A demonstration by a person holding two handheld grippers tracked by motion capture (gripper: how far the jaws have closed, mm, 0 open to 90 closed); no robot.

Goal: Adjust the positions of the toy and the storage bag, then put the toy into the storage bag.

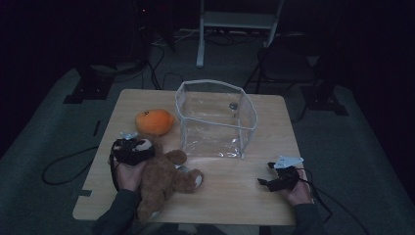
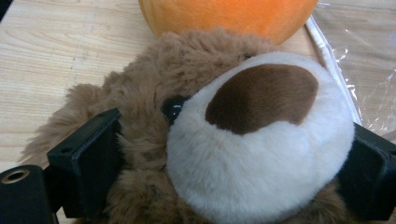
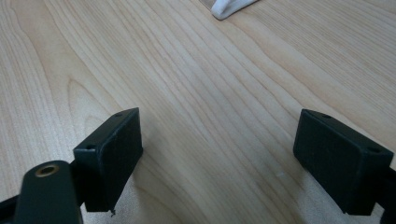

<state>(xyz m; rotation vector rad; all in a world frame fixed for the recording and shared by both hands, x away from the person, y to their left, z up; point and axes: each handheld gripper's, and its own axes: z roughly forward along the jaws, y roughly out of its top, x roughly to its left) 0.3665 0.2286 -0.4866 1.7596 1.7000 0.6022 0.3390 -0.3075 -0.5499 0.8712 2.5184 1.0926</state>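
Between the left gripper's black jaws: brown plush teddy bear's head, clamped for lifting; round orange plush toy just beyond. Right gripper: jaws spread, idle over bare wooden table, clear plastic zip bag ahead.

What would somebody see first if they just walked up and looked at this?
Probably the brown teddy bear lying near the table's front left, its head clamped between the black fingers of the left gripper. Just behind it sits a bright orange plush toy, and a big clear plastic bag stands open in the middle of the wooden table. The right gripper is open over bare wood at the front right.
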